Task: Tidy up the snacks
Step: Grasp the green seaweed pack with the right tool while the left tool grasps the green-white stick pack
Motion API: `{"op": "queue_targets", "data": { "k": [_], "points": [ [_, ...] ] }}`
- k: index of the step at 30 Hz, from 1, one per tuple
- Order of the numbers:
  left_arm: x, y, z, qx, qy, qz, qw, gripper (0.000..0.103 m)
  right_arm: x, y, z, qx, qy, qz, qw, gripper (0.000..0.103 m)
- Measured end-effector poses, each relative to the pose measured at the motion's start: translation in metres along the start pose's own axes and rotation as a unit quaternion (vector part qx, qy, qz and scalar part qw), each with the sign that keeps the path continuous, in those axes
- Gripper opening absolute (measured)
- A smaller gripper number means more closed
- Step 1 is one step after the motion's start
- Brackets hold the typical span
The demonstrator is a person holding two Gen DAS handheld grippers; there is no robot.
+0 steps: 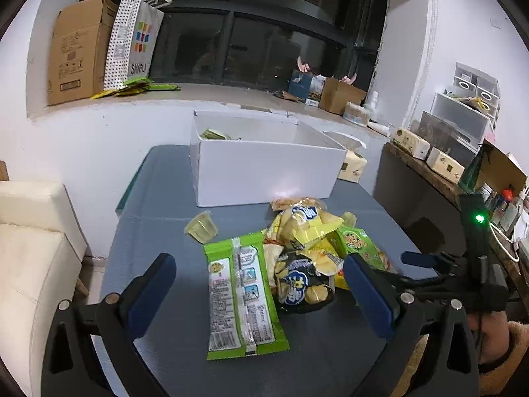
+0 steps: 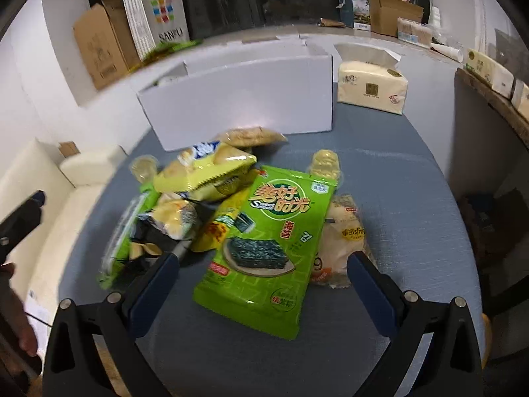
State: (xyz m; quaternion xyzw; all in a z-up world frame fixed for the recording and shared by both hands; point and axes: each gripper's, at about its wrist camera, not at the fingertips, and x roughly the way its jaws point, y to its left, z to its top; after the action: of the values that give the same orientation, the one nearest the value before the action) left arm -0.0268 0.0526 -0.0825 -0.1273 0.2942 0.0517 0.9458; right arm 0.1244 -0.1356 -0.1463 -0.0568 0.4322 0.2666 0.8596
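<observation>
Snack packets lie in a loose heap on the blue-grey desk (image 1: 158, 198), in front of the open white cardboard box (image 1: 264, 168). Nearest the left gripper (image 1: 261, 284) a long green foil packet (image 1: 241, 297) lies face down, with a black-and-yellow crisp bag (image 1: 301, 284) just beside it and a small clear jelly cup (image 1: 200, 229) apart on the left. The right gripper (image 2: 264, 278) hovers over a green seaweed packet (image 2: 267, 248) lying face up. Both pairs of fingers are spread wide and hold nothing. A cream tissue pack (image 2: 372, 89) sits beside the box.
</observation>
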Motion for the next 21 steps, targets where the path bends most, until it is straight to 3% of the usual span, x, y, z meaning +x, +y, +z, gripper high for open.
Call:
{"op": "queue_targets", "data": {
  "k": [9, 11, 12, 21],
  "points": [
    [0.011, 0.008, -0.01, -0.015, 0.028, -0.01, 0.9994, 0.103, 0.042, -0.002, 0.006, 0.009, 0.057, -0.022, 0.998, 0.1],
    [0.015, 0.01, -0.012, -0.019, 0.04, -0.015, 0.9989, 0.103, 0.039, 0.001, 0.003, -0.011, 0.041, -0.036, 0.998, 0.086],
    [0.017, 0.011, -0.014, -0.023, 0.043, -0.015, 0.9987, 0.103, 0.037, 0.001, 0.003, -0.019, 0.035, -0.033, 0.999, 0.073],
    [0.041, 0.016, -0.023, -0.032, 0.094, -0.033, 0.9946, 0.103, 0.003, -0.014, 0.003, -0.009, -0.013, -0.002, 1.0, 0.069]
  ]
}}
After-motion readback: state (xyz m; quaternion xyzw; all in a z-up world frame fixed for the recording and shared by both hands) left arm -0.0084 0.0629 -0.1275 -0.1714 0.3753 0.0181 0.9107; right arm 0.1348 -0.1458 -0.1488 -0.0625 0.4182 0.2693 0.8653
